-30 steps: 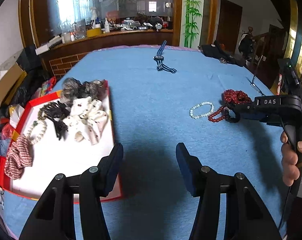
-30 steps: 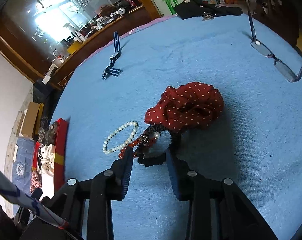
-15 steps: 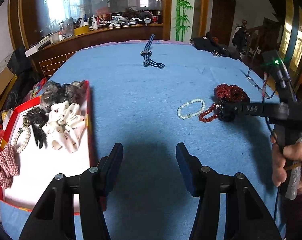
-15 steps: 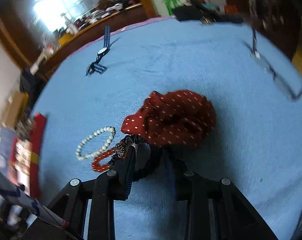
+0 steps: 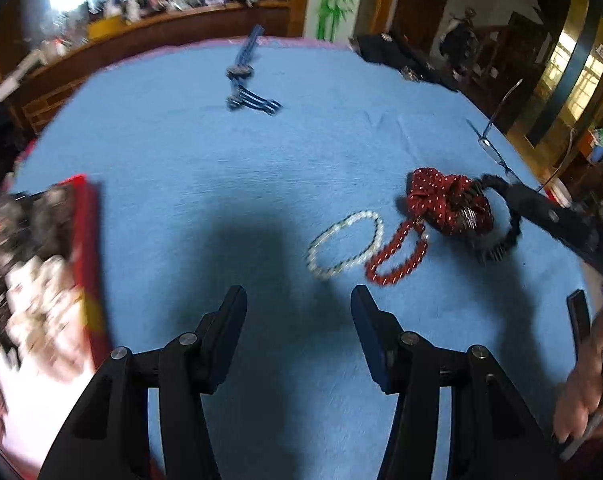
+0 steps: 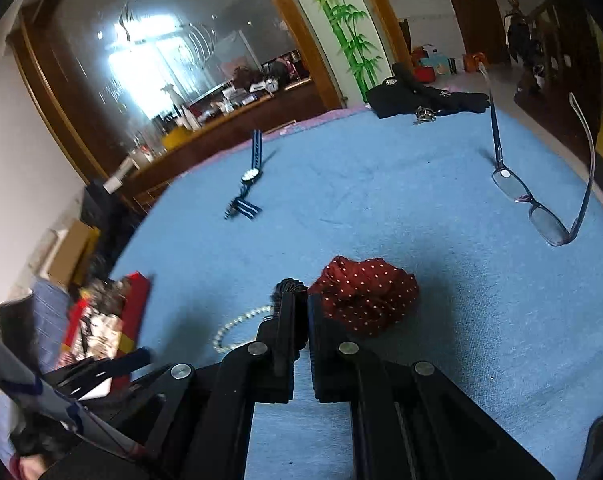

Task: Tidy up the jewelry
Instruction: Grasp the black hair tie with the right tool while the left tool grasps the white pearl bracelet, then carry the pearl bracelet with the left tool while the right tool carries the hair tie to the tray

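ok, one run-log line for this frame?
right tool: shut on black fuzzy hair tie | left tool: open, empty | white pearl bracelet, red bead bracelet: on blue cloth

Daylight glaring off a frosted glass partition (image 6: pixel 173 60), blown-out gold windows (image 5: pixel 581 68) at right, soft dark shadow pooled on the blue tablecloth (image 5: pixel 241 248), motion blur smearing the red tray (image 5: pixel 89 240), fisheye bending and dark vignette at the corners

Both wrist views look steeply down over the blue cloth-covered table (image 5: pixel 221 200), sharing the red polka-dot fabric scrunchie (image 5: pixel 441 200) (image 6: pixel 365 296) near its right edge.
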Motion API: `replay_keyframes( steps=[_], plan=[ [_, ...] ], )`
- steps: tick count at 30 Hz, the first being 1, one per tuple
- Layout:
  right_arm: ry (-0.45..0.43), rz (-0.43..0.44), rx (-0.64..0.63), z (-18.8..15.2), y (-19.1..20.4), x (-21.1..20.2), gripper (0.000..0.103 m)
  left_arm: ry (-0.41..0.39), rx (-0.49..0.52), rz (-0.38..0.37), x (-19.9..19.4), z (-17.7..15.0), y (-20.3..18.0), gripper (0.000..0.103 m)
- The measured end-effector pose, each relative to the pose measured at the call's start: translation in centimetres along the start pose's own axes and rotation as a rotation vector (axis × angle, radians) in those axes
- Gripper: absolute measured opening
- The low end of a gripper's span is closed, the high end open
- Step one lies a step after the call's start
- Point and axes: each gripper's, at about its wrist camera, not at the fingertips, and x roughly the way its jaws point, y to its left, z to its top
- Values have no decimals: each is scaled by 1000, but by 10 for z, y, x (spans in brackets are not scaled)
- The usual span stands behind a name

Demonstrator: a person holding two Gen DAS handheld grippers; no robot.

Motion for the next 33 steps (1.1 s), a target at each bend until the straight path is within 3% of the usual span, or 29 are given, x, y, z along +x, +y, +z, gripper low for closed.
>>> replay_keyframes(
  steps=[8, 14, 15, 16, 21, 25, 33],
  plan=[
    [-1, 37, 29, -1, 0, -3, 6, 137, 34, -1, 42, 32, -8, 27],
    [-2, 47, 33, -1, 0, -4, 6, 148, 77, 39, 52, 38, -15, 17],
    [-2, 46, 33, -1, 0, -4, 6, 142, 76, 50, 52, 38, -15, 8],
    [-2, 45, 31, -2, 1, -3, 6, 131, 71, 70, 52, 37, -15, 5],
    [-5, 47, 37, -2, 0, -3, 6, 35, 16, 52, 37, 12, -11, 4],
    [-10, 54, 30, -2, 1, -4, 6, -29, -45, -35, 10, -11, -3, 4],
    [4, 88, -34, -7, 18, -3, 6, -156, -56, -97, -46, -16, -8, 5]
  ],
)
